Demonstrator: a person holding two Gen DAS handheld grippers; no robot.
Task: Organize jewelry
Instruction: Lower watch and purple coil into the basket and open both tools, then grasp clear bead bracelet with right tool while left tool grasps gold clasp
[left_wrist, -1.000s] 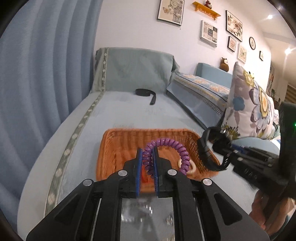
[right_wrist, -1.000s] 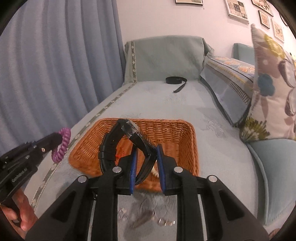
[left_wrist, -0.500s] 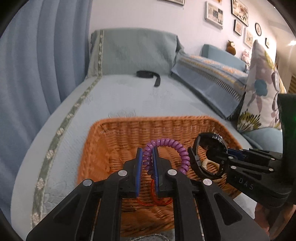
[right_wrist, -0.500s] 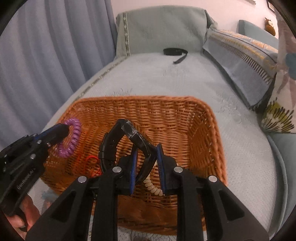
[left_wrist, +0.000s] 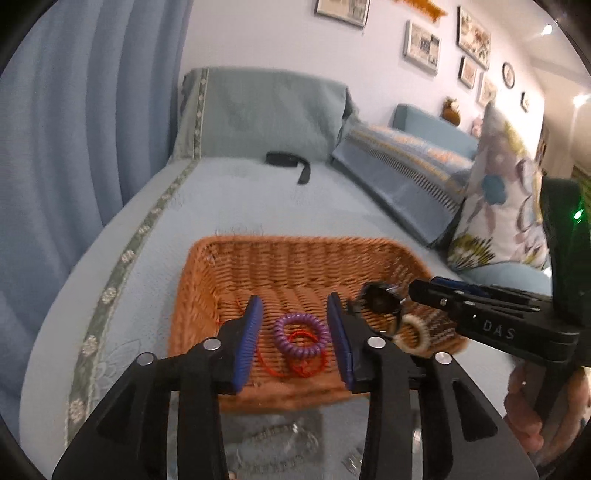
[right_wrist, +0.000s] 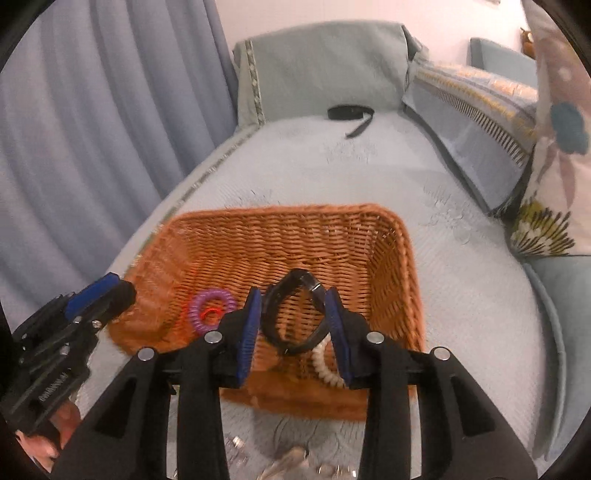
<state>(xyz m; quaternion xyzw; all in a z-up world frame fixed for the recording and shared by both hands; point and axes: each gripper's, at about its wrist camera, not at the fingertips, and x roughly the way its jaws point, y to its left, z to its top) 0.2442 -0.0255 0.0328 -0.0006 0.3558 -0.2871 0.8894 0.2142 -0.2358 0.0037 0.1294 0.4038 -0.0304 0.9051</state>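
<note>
My left gripper (left_wrist: 293, 306) hangs over the orange wicker basket (left_wrist: 295, 242), its jaws opening with nothing touching the pads. The purple coil bracelet (left_wrist: 301, 334) lies on the basket floor below them, over a red string (left_wrist: 306, 360). My right gripper (right_wrist: 292, 295) is also over the basket (right_wrist: 288, 212) with its jaws opening. The black watch (right_wrist: 291, 314) sits loose between its pads, blurred in the left wrist view (left_wrist: 380, 306). A white bead bracelet (right_wrist: 323, 363) lies beneath it.
The basket rests on a light blue couch cover. A black strap (right_wrist: 351, 112) lies at the far end. A floral pillow (left_wrist: 506, 206) and striped cushion stand on the right, a blue curtain on the left. Small metal jewelry pieces (right_wrist: 295, 461) lie in front of the basket.
Both grippers came down over the basket and spread their jaws. The purple coil left the left pads and now lies in the basket. The watch strap, pinched before, hangs slack.
</note>
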